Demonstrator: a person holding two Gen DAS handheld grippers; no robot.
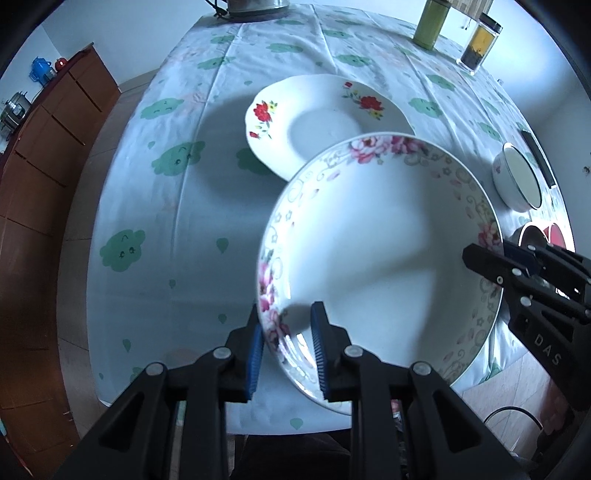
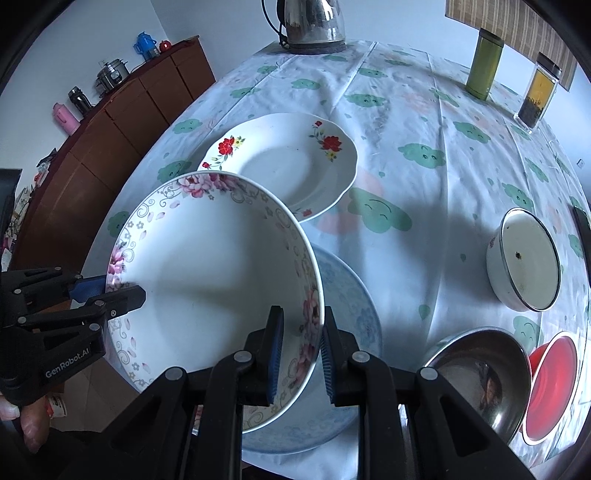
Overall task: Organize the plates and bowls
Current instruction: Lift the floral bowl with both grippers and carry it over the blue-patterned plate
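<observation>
A white deep plate with pink flowers on its rim (image 1: 373, 240) (image 2: 218, 266) hangs above the table, held from both sides. My left gripper (image 1: 286, 350) is shut on its near left rim, and shows in the right wrist view at the plate's left edge (image 2: 110, 295). My right gripper (image 2: 301, 354) is shut on its right rim, and shows at the plate's right edge (image 1: 491, 258) in the left wrist view. Beyond it a white plate with red flowers (image 1: 325, 118) (image 2: 284, 162) lies on the table. A pale blue plate (image 2: 351, 332) lies under the held one.
A small white bowl (image 2: 524, 258) (image 1: 517, 181), a steel bowl (image 2: 476, 373) and a red bowl (image 2: 550, 384) stand at the right. A kettle (image 2: 314, 22), a green canister (image 2: 484, 62) and a jar (image 2: 537, 92) stand at the far edge. A brown cabinet (image 1: 44, 177) lines the left.
</observation>
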